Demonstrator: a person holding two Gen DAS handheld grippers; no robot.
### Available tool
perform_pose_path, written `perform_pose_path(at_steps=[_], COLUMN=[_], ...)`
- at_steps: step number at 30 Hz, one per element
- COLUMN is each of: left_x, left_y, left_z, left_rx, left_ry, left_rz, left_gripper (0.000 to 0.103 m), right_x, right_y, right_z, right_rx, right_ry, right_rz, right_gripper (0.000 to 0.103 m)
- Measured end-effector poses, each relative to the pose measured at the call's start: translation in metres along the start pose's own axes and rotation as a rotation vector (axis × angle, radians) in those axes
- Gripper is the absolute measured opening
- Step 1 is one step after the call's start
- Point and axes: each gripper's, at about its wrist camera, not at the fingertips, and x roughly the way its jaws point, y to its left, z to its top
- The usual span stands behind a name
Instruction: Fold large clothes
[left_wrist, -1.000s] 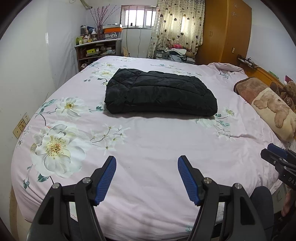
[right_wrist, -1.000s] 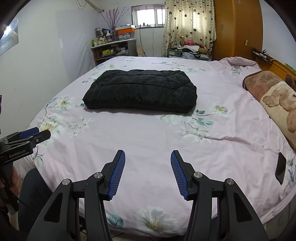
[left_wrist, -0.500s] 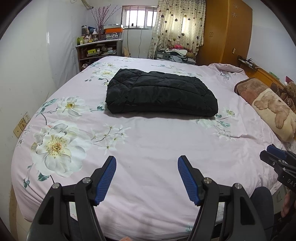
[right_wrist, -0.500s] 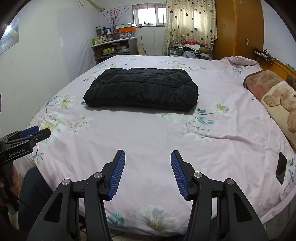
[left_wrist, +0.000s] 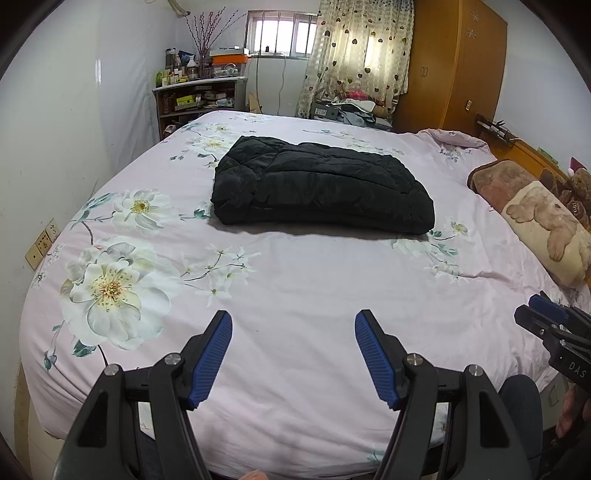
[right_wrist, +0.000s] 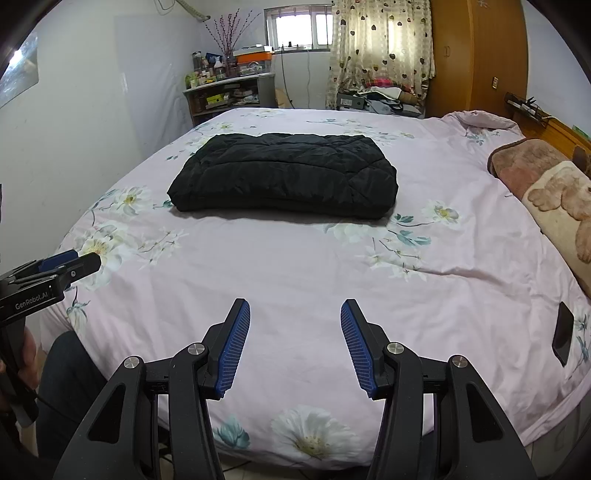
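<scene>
Two grippers are in your hands, and both hang over the near edge of the bed. Your left gripper (left_wrist: 293, 325) has its blue pads (left_wrist: 210, 360) spread wide apart, and nothing is between them. Your right gripper (right_wrist: 295, 312) is the same: its blue pads (right_wrist: 234, 347) stand apart with only the sheet showing in the gap. Neither one touches the cloth.

Under them lies the pink bedsheet (right_wrist: 295, 266) with big white flowers on it. It is mostly smooth, with a few small wrinkles on the right side.

Farther out, near the middle of the bed, sits the black puffy coat (left_wrist: 317, 188). It is folded into a thick, neat block and lies flat on the sheet, well apart from both grippers.

On the right side of the bed, by the headboard, lies a brown bear pillow (right_wrist: 550, 195). A small dark phone (right_wrist: 563, 332) rests near the right edge of the sheet.
</scene>
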Motion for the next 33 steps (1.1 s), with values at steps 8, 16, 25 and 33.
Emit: perform_pose_path(at_steps=[8,16,25,33], left_x=[-0.003,-0.004,-0.003,0.0], left_y=[-0.004,-0.007,-0.012,-0.011], left_z=[0.0,-0.001,-0.003,-0.004], left_rx=[0.007,0.004,0.0,-0.002], left_ry=[-0.006,-0.007,0.0,0.003], left_rz=[0.009,0.018,0.025,0.03], left_gripper=[0.071,0.071,0.071,0.071], right_x=[0.0,0.0,0.0,0.002], right_y=[0.0,0.0,0.002,0.002], right_z=[0.0,0.0,-0.001,-0.002], right_rx=[0.0,0.001,-0.001,-0.003], right_ry=[0.001,0.002,0.004,0.01], right_rz=[0.001,0.0,-0.001,-0.001], right_gripper=[0.052,0.052,0.052,0.052])
